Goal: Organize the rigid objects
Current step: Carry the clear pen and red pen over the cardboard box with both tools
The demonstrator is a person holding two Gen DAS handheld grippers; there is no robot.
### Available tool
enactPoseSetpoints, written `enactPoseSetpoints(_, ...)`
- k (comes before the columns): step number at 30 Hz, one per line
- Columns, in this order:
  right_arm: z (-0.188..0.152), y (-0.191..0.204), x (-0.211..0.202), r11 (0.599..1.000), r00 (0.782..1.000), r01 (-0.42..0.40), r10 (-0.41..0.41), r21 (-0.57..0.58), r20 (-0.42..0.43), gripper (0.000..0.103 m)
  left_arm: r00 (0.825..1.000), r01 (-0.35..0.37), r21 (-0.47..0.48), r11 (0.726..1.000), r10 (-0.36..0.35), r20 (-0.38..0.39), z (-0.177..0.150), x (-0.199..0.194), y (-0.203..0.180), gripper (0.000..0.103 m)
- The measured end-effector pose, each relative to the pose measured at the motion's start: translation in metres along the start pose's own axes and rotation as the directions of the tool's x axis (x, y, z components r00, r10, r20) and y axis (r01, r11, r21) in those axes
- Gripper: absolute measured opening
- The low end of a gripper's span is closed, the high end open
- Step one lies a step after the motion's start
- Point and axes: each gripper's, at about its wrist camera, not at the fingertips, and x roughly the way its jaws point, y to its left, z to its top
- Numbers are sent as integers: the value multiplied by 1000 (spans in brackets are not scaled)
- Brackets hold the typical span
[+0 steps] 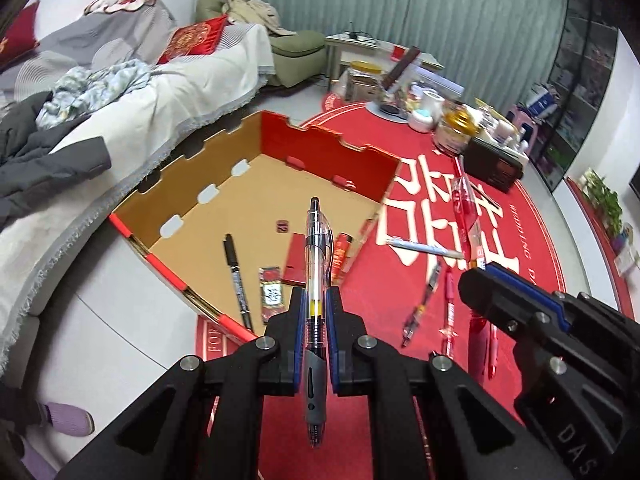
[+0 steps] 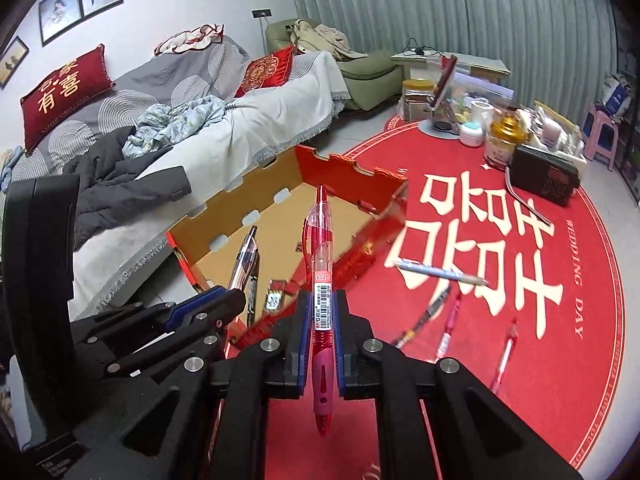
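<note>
Carpet (image 2: 520, 340), round and red with big white characters, covers a pale tiled floor (image 1: 120, 320) beside a sofa (image 2: 280, 128) draped in grey and white cloth, grey curtains (image 2: 440, 8) behind. The left gripper (image 1: 316, 308) is clamped on a clear black-ink pen (image 1: 317, 280) and the right gripper (image 2: 322, 312) on a red pen (image 2: 321, 280), both above the near edge of an open cardboard box (image 1: 200, 176) on the carpet. A black marker (image 1: 237, 280) and small red packets (image 1: 272, 292) lie in the box; more pens (image 2: 446, 328) lie loose on the carpet, jars (image 2: 504, 140) at its far edge.
</note>
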Motion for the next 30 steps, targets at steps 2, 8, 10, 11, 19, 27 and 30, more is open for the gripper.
enactPoseSetpoints(2, 6, 5, 7, 1000, 1000, -3, 2, -13, -5, 11, 1000, -9, -13, 1000, 9, -1, 4, 2, 9, 10)
enactPoseSetpoints(8, 24, 18, 28, 999, 1000, -11, 11, -37, -22, 11, 1000, -16, -43, 999, 16, -13, 16, 13, 29, 10)
enactPoseSetpoints(10, 29, 21, 32, 999, 1000, -17, 16, -38, -23, 11, 1000, -21, -49, 999, 20, -16, 22, 17, 35, 10)
enactPoseSetpoints(11, 34, 23, 35, 999, 1000, -19, 18, -41, -22, 11, 1000, -23, -50, 999, 23, -15, 24, 18, 36, 10)
enactPoseSetpoints(19, 59, 34, 52, 998, 999, -29, 28, -63, -26, 11, 999, -42, -69, 997, 40, -28, 48, 37, 51, 10)
enactPoseSetpoints(27, 66, 33, 87, 998, 997, -33, 28, -62, -76, 11, 993, -82, -63, 995, 76, -87, 54, 72, 62, 10)
enactPoseSetpoints(30, 67, 32, 98, 998, 995, -33, 28, -60, -92, 11, 990, -95, -71, 993, 87, -108, 54, 83, 71, 10)
